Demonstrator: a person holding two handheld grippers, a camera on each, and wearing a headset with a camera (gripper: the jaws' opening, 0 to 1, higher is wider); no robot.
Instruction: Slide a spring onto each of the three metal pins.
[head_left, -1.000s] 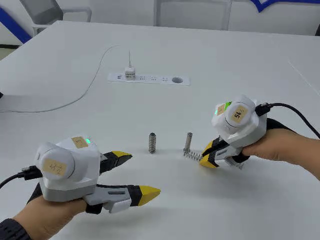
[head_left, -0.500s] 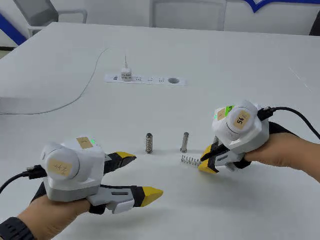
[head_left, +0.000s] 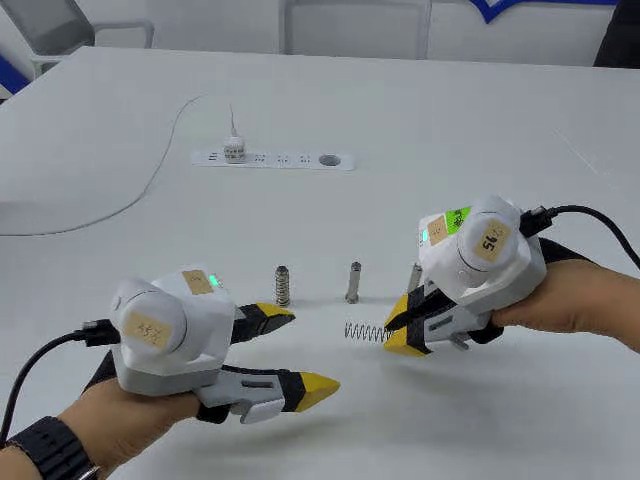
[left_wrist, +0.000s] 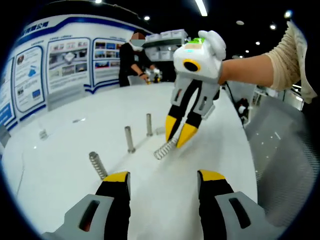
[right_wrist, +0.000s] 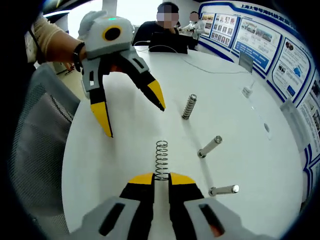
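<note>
Head view, white table (head_left: 480, 150), right gripper (head_left: 398, 335) clamped on 1 end of a loose spring (head_left: 364, 331), spring held level just in front of the bare middle pin (head_left: 353, 282), bare right pin (head_left: 415, 277) beside the gripper, left pin (head_left: 282, 286) wearing a spring, left gripper (head_left: 300, 350) spread wide, holding nothing

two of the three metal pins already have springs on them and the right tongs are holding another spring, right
Not quite. In the head view only the leftmost silver metal pin wears a coiled wire spring; the middle pin and the right pin are bare. The right tongs do hold another loose coiled spring.
</note>
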